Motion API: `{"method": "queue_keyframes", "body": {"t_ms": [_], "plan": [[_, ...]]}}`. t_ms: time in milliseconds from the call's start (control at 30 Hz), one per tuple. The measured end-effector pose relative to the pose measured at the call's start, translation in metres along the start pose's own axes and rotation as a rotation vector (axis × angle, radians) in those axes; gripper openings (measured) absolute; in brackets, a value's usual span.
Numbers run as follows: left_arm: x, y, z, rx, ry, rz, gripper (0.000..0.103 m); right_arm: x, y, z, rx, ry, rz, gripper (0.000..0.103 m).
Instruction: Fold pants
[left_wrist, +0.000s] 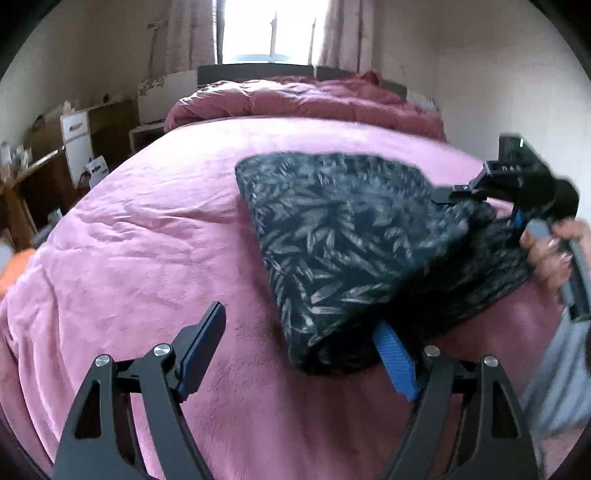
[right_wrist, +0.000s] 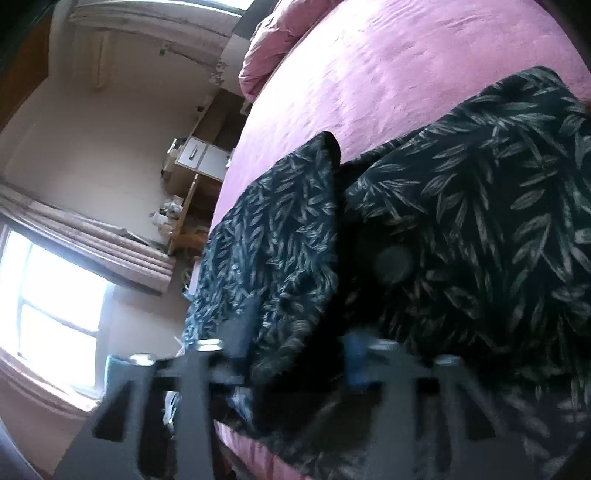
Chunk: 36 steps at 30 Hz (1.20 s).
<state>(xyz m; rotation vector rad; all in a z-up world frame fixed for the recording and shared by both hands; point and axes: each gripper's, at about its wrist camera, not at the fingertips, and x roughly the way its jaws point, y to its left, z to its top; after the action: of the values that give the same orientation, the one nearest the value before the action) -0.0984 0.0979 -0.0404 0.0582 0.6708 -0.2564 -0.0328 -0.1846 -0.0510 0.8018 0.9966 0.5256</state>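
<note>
On the pink bed (left_wrist: 147, 229): pants (left_wrist: 343, 229), dark leaf print, partly folded, lying right of centre. Left claw (left_wrist: 295, 350): fingers apart, right finger under the near fold, likely to lift it. Right claw (right_wrist: 295, 354): fingers apart, cloth bunched between them; grip uncertain, cannot tell.

Both wrists close — shared pants (left_wrist: 343, 236)

Bright window (left_wrist: 271, 31), pink bed (left_wrist: 147, 229)

bedroom: pink-covered bed (left_wrist: 155, 221), curtained window (left_wrist: 273, 29)
</note>
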Motion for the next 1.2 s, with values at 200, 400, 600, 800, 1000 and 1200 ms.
{"method": "queue_keyframes", "body": {"t_ms": [200,400,600,800,1000,1200], "plan": [[0.015,0.005,0.020,-0.088,0.001,0.042,0.070,-0.033,0.027,-0.001,-0.108,-0.134,0.073,0.012],[0.017,-0.025,0.032,-0.001,0.005,0.033,0.070,-0.106,0.057,-0.008,-0.302,-0.269,0.020,0.012],[0.042,-0.050,0.018,0.064,0.107,0.044,0.068,-0.085,-0.033,-0.005,0.010,-0.096,-0.241,0.012],[0.032,-0.045,0.016,0.021,0.064,0.002,0.067,-0.093,-0.049,-0.003,0.127,-0.125,-0.097,0.045],[0.032,-0.050,0.012,0.061,0.056,0.047,0.067,-0.087,-0.040,-0.002,0.038,-0.117,-0.172,0.012],[0.031,-0.067,0.011,0.156,0.054,0.076,0.060,-0.086,-0.004,0.004,-0.113,-0.253,-0.270,0.011]]}}
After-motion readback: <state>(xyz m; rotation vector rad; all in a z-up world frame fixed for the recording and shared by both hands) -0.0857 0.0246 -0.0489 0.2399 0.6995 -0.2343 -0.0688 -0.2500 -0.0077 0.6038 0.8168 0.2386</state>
